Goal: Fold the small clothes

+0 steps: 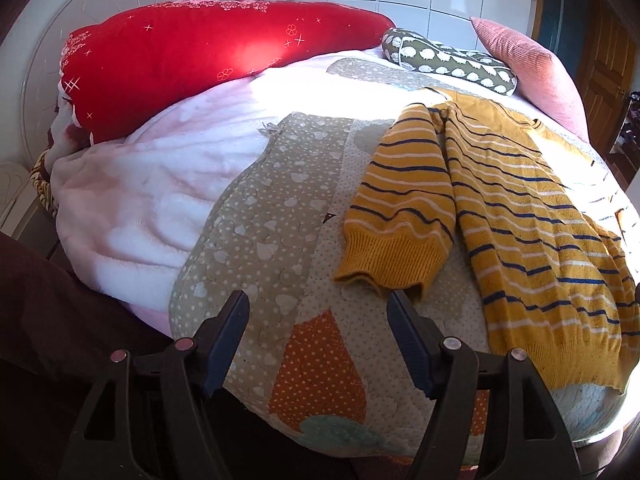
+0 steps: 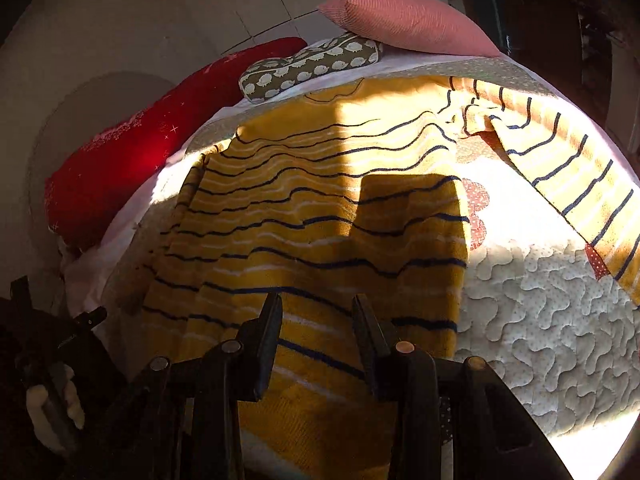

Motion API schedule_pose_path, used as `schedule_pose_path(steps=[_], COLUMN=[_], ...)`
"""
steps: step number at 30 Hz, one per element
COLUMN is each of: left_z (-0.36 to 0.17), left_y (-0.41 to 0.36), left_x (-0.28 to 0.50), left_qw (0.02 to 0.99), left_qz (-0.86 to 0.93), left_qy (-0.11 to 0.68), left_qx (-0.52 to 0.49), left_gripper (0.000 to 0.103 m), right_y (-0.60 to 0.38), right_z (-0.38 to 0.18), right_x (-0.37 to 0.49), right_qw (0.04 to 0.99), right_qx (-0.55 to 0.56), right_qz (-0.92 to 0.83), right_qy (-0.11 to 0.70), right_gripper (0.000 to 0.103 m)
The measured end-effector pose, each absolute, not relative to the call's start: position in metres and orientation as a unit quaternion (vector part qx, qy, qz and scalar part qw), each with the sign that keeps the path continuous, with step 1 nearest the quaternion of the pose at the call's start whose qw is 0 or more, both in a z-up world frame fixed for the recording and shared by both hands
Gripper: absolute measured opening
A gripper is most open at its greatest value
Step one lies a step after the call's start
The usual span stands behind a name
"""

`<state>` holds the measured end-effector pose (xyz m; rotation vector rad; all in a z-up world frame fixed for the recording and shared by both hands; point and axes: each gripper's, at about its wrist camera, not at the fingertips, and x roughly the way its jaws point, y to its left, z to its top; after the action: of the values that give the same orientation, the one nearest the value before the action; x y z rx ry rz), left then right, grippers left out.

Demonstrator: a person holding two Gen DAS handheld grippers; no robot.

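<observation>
The sweater's point(image 1: 520, 216) right side runs off the left wrist view; the right wrist view shows its far sleeve point(image 2: 580, 184) stretched over the quilt point(image 2: 540, 320), half in shadow. It lies flat on the bed, near sleeve point(image 1: 400, 216) folded alongside the body. Left gripper point(image 1: 318, 308) gapes empty just short of the cuff. Right gripper point(image 2: 316, 312) hangs parted over the hem; contact is unclear.

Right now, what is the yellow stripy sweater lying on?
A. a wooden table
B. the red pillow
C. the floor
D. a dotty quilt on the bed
D: the yellow striped sweater lies spread flat on the dotted quilt covering the bed.
</observation>
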<state>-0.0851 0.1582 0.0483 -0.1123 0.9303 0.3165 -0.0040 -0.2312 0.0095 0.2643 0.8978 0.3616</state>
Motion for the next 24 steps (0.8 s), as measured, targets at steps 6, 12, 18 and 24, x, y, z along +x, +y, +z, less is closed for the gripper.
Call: schedule_pose_path(steps=[6,12,18,24], left_z=[0.045,0.04,0.036,0.037], left_y=[0.152,0.149,0.153,0.171], left_x=[-0.086,-0.083,-0.078,-0.065], left_qw=[0.881,0.878,0.874,0.877], left_qz=[0.151,0.146,0.148,0.14], left_qy=[0.446,0.454,0.461,0.455], left_qx=[-0.043,-0.04,-0.047,-0.064], left_gripper=[0.071,0.071,0.071,0.071], right_y=[-0.218,-0.213,-0.213,-0.208], right_z=[-0.007,-0.031,-0.039,-0.043], right_x=[-0.001,0.002,0.002,-0.003], right_qw=[0.868,0.854,0.852,0.859], right_qx=[0.127,0.131,0.145,0.163], right_qz=[0.174,0.172,0.173,0.19], right_qy=[0.447,0.474,0.473,0.446], right_gripper=[0.041,0.044,0.051,0.078])
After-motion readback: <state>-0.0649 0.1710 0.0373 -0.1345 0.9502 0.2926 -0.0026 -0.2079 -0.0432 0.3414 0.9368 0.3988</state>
